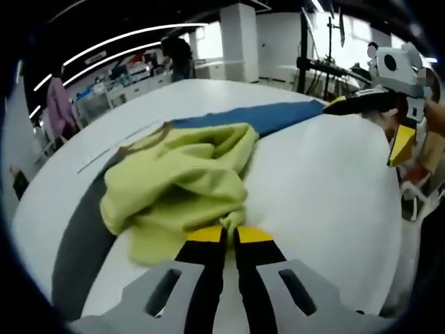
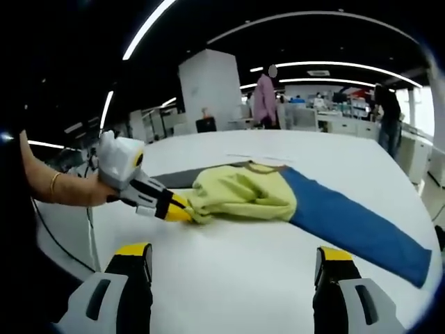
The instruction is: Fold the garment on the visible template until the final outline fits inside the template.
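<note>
- Your left gripper [image 1: 231, 235] has its jaws pressed together on the near edge of the yellow-green garment [image 1: 182, 182]; the right gripper view shows the same pinch [image 2: 182, 209].
- The garment lies crumpled on the white table [image 2: 243, 278], overlapping the blue strip [image 2: 354, 226] and the grey strip [image 1: 76, 243].
- Your right gripper [image 2: 235, 261] hangs above bare table, jaws wide apart, holding nothing.

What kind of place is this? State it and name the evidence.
Probably an open lab or workshop: long ceiling light strips, rows of cluttered benches behind, and a big white table set up for folding a yellow garment.
</note>
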{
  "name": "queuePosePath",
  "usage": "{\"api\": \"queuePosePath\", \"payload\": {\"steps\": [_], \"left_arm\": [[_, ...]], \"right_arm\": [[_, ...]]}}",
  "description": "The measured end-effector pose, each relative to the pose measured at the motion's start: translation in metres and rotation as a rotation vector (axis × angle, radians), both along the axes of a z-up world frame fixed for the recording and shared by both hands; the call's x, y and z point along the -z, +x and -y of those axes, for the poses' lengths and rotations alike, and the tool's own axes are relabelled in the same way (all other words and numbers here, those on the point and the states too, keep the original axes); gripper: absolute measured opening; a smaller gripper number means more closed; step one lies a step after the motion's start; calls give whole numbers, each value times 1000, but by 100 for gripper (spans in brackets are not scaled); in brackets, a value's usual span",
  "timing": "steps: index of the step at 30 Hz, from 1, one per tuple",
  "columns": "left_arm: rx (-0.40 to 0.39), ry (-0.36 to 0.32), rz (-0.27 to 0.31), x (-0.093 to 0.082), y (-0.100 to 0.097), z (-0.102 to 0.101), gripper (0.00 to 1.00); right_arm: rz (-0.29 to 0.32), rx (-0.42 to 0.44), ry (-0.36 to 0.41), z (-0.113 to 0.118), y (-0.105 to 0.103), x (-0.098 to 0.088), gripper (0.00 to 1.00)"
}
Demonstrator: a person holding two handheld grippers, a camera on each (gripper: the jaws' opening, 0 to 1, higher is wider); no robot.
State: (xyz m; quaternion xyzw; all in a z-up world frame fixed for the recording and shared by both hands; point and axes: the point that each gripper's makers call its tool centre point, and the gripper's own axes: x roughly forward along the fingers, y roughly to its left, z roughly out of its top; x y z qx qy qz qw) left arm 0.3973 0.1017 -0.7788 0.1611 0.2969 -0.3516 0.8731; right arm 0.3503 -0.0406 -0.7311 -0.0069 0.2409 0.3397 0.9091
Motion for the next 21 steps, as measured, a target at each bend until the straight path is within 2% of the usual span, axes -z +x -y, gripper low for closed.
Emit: {"api": "queuePosePath", "payload": {"steps": [11, 21], "left_arm": [[47, -50, 44, -44, -10, 2, 2], [60, -86, 46, -75, -14, -1, 2]], "right_arm": [[12, 20, -5, 5, 1, -3, 97], [22, 39, 2, 8, 2, -7, 96]]}}
